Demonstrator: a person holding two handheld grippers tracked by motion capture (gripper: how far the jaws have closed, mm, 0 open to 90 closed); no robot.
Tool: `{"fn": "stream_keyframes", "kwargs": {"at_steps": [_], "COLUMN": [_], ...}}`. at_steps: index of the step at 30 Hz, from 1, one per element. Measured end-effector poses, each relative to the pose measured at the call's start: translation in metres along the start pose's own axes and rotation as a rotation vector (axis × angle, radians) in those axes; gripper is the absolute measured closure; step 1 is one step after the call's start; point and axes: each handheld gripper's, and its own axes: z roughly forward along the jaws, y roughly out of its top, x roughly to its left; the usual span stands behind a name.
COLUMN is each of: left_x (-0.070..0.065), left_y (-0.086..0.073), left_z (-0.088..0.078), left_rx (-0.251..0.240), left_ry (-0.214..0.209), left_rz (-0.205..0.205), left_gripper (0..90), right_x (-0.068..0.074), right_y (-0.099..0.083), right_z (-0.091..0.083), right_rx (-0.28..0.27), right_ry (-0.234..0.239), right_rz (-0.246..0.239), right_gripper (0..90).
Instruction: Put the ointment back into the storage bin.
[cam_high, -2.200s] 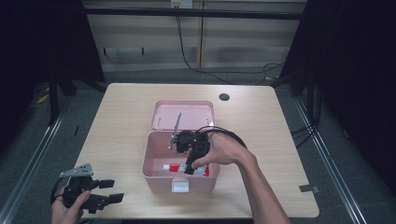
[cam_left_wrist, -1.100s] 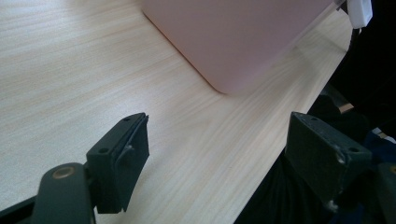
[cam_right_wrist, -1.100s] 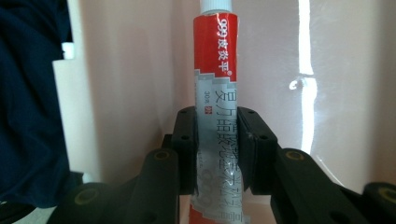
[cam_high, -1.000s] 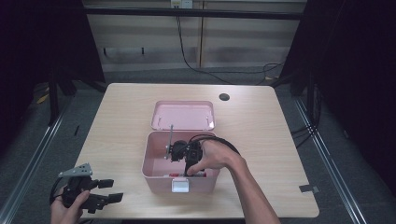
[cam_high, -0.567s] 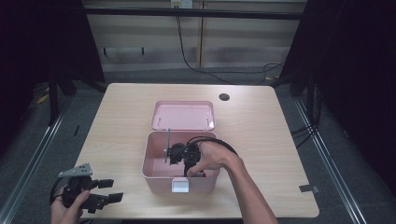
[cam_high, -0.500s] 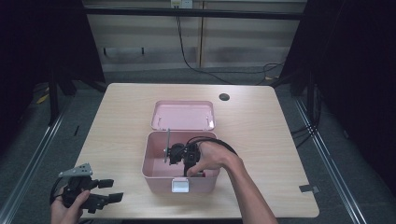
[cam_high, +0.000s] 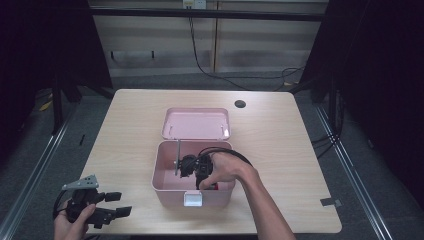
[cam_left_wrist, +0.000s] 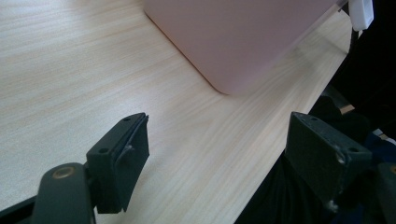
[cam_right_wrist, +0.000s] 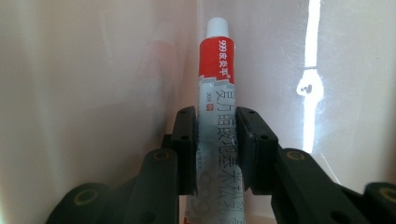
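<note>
right gripper view: the right gripper (cam_right_wrist: 217, 149) has its two black jaws closed tight on a tube (cam_right_wrist: 218, 107), pads pressing both sides of the grey printed body at centre frame. the tube runs up the middle of the frame, red band above the jaws, white cap at top centre, pale pink inner walls of the box (cam_right_wrist: 93, 70) all around, a bright vertical glare streak at right. high view: the box (cam_high: 165, 186) sits open at lower centre of the frame on the wooden table (cam_high: 280, 135), its lid (cam_high: 196, 123) lying flat just above it, touching the back rim. the right hand (cam_high: 226, 170) reaches down into the box from lower right, the right gripper (cam_high: 196, 169) inside it, a bit of red showing beside the hand. a thin metal rod stands along the box's left inner part; cannot tell what it is. a small dark round thing (cam_high: 240, 104) sits on the table upper right of the lid. the left gripper (cam_high: 112, 212) is at lower left of the frame near the table's front edge, well apart from the box. left gripper view: the left gripper (cam_left_wrist: 233, 154) has jaws spread wide, nothing between them, only bare table (cam_left_wrist: 70, 70) below and the box's outer corner (cam_left_wrist: 233, 42) at top centre.
</note>
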Motion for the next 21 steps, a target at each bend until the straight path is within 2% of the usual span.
{"fn": "stream_keyframes", "kwargs": {"at_steps": [1,2,3,5,7,10,19,21], "left_x": [-0.0001,-0.0002,-0.0001,0.0,0.0001,0.0001,0.0001,0.0001], "left_y": [0.0,0.0001,0.0001,0.0001,-0.0001,-0.0002,-0.0002,-0.0001], "left_z": [0.0001,0.0003,0.0003,0.0,-0.0004,-0.0003,-0.0001,0.0], "left_rx": [0.001,0.001,0.001,-0.002,-0.002,-0.002,-0.001,-0.002], "left_ry": [0.001,0.0,-0.001,0.004,0.007,0.007,0.005,0.005], "left_rz": [0.0,0.0,-0.001,0.001,0.001,0.0,0.001,0.0], "left_gripper": [21.5,21.5,21.5,21.5,21.5,21.5,21.5,21.5], "right_x": [0.0009,-0.0004,-0.0009,-0.0001,0.0005,0.0002,0.0,-0.0002], "right_y": [0.0004,-0.0004,-0.0006,-0.0001,-0.0007,-0.0009,-0.0046,-0.0053], "right_z": [-0.0007,0.0003,0.0013,0.0013,0.0033,0.0014,-0.0037,-0.005], "right_rx": [0.006,-0.002,-0.009,0.011,-0.006,0.014,0.001,0.001], "right_ry": [0.001,-0.001,0.019,0.014,0.021,0.009,-0.009,-0.001], "right_rz": [0.011,-0.007,-0.002,0.002,0.0,0.001,0.016,0.016], "right_gripper": [70.0,70.0,70.0,70.0,69.8,69.5,66.6,66.2]}}
